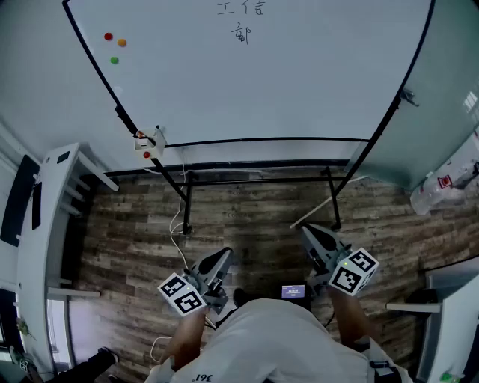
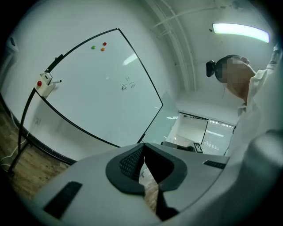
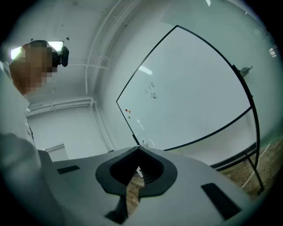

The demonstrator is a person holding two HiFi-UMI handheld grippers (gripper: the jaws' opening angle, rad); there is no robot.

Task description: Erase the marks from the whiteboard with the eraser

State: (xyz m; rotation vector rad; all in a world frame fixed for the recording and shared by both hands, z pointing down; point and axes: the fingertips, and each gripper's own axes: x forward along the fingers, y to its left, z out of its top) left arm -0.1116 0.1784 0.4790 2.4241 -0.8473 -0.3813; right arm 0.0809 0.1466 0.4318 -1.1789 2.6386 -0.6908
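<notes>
**A:** Left grey gripper (image 1: 221,258) and right grey gripper (image 1: 309,230), low in frame: both clenched, empty.

**B:** White block with a red spot (image 1: 148,142), likely your eraser, sits at the lower-left corner of the white whiteboard (image 1: 299,90). 2 rows of dark handwritten marks (image 1: 241,19) top centre.

**A:** Risk: arrive with jaws closed and you'll knock it onto the wood-plank floor (image 1: 254,224).

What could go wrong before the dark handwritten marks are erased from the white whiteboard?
The left gripper and right gripper are both shut and empty, so nothing is held yet. The dark handwritten marks sit high on the white whiteboard; a stretched reach may rock its black stand. The white cable on the wooden floor could trip feet.
</notes>
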